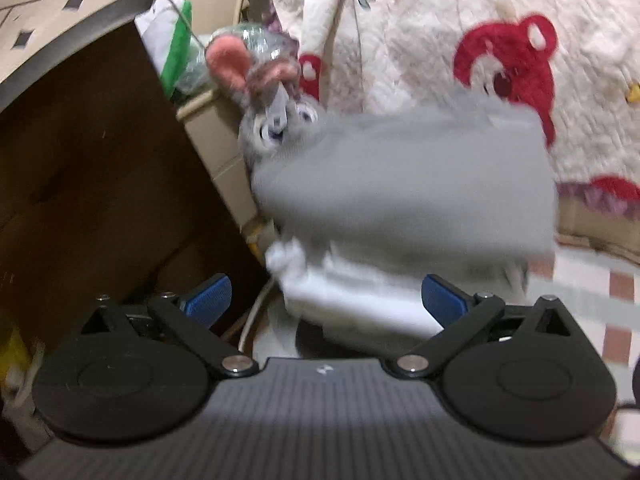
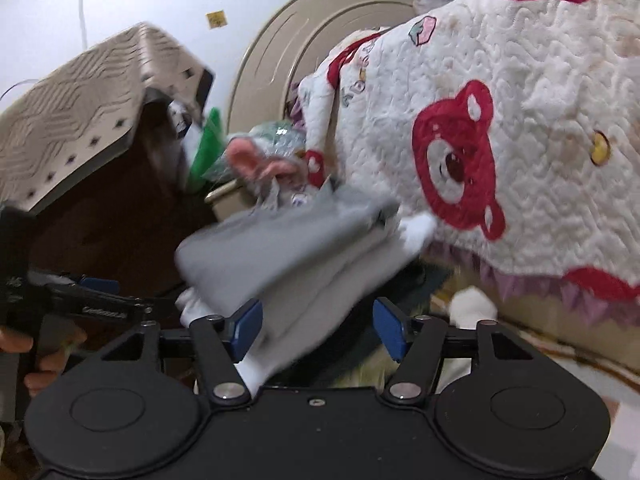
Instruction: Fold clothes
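Folded grey soft-cotton garment [image 1: 404, 184]: light, floppy, prob. slips apart; grab folded edge. Left gripper [image 1: 326, 300] & right gripper [image 2: 318, 326] both spread, gripping nothing.

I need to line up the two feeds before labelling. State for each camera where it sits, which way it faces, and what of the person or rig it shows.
Left wrist: on the left gripper, looking forward and downward at the folded grey garment; its own open blue pads show.
Right wrist: on the right gripper, facing the same grey garment; own open pads, plus the left gripper and the hand holding it.
Shared: the garment, plush mouse, bear-print quilt.
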{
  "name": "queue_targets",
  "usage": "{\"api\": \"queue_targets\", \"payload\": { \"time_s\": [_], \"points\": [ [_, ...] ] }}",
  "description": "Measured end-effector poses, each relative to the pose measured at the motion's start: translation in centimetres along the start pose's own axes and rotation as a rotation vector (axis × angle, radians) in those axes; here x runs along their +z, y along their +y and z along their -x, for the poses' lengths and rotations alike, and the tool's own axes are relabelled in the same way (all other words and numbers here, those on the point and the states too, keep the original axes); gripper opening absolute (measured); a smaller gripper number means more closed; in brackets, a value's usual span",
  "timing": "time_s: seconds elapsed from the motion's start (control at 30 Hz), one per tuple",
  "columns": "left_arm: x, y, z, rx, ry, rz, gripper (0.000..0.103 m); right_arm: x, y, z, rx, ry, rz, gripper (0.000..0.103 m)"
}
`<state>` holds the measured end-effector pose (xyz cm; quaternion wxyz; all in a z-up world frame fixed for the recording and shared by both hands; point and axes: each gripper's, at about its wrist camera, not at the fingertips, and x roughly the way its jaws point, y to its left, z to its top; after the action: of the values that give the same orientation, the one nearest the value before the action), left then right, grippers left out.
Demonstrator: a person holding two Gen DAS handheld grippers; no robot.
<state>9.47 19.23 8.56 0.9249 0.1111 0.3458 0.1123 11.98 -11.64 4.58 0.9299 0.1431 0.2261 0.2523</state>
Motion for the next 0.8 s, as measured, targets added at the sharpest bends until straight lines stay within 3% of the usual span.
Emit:
{"api": "queue_targets", "payload": {
  "time_s": [0.13, 0.3, 0.37, 0.57, 0.8],
  "points": [
    [-4.3, -2.8, 2.6, 0.016, 0.015, -0.022, 0.103, -2.6, 1.1, 3.3, -0.056, 0.027, 0.0, 0.072],
    [-8.6, -5.7, 4.2, -0.069, 0.108, 0.002, 0.103, -5.0, 3.2, 5.7, -0.134, 0.059, 0.067, 0.086],
    [-9.9, -6.5, 5.0, -0.07, 0.116, 0.006, 0.103, -5.9, 3.9, 6.5, -0.154, 0.074, 0.086, 0.087],
    [-12.0, -7.9, 7.1, -0.028, 0.108, 0.014, 0.103, -7.6, 4.9, 8.1, -0.162, 0.107, 0.098, 0.087],
    [-12.8, -8.9, 8.6, -0.032, 0.106, 0.024, 0.103, -7.9, 5.1, 9.5, -0.16, 0.09, 0.098, 0.087]
  ]
}}
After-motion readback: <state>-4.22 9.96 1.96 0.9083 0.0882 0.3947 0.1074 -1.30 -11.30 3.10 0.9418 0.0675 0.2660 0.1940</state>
